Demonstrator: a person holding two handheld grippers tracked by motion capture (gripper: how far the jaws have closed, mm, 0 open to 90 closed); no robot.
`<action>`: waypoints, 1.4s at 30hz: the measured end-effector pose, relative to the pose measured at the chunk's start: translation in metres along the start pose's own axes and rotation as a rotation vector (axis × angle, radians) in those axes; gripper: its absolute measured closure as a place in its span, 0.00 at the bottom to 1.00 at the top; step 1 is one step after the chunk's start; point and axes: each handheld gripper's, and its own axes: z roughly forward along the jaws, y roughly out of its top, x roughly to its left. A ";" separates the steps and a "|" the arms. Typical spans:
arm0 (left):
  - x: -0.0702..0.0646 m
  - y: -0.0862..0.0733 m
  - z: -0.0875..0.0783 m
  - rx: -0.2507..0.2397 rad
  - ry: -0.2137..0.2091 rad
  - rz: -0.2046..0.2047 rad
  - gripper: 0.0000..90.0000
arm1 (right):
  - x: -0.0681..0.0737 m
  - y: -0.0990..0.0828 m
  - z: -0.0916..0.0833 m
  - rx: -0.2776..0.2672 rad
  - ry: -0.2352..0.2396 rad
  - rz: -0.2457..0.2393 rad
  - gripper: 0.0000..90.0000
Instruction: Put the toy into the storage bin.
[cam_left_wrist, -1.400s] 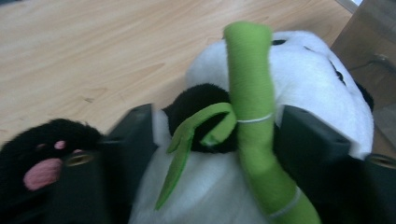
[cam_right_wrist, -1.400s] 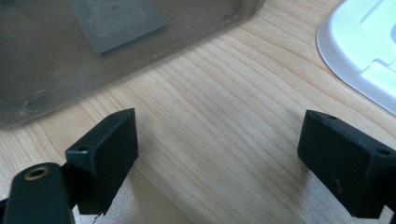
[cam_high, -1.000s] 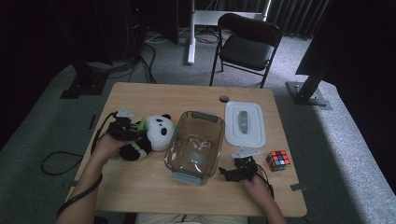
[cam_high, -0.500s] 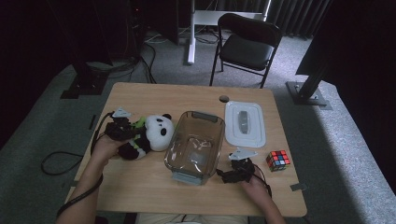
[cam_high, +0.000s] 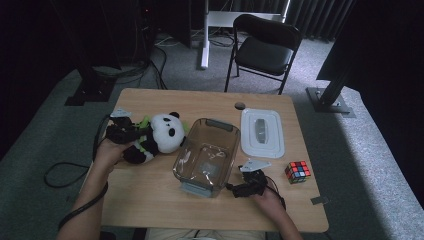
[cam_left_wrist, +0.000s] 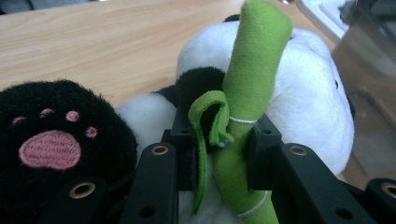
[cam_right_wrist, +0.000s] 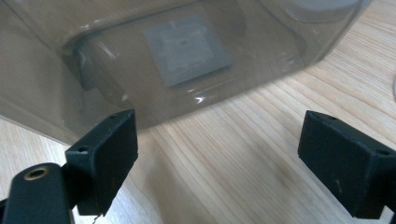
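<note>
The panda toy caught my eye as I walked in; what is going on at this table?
A person's left gripper is shut on the green bamboo stalk of the plush panda, beside the clear plastic container. The right gripper rests open, holding nothing, by the container's near wall. The lid and Rubik's cube lie apart.

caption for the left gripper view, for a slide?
Left gripper clamped on the green bamboo stalk of a plush panda on the wooden table.

A light wooden rectangular table (cam_high: 165, 205) is standing on grey speckled carpet (cam_high: 370, 145). Beyond it, a black folding metal chair (cam_high: 265, 47) is sitting before a white desk frame (cam_high: 207, 35). Dark curtains (cam_high: 320, 15) are hanging behind.
</note>
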 end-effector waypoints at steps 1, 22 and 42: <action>0.001 0.002 -0.001 -0.008 0.005 -0.011 0.79 | 0.001 0.001 0.001 0.000 0.002 0.002 0.13; 0.001 0.053 -0.040 -0.147 0.067 -0.092 0.79 | 0.045 0.045 0.056 -0.035 -0.013 0.093 0.13; -0.043 0.097 -0.043 -0.166 0.001 -0.024 0.78 | 0.075 0.099 0.101 -0.074 -0.075 0.202 0.13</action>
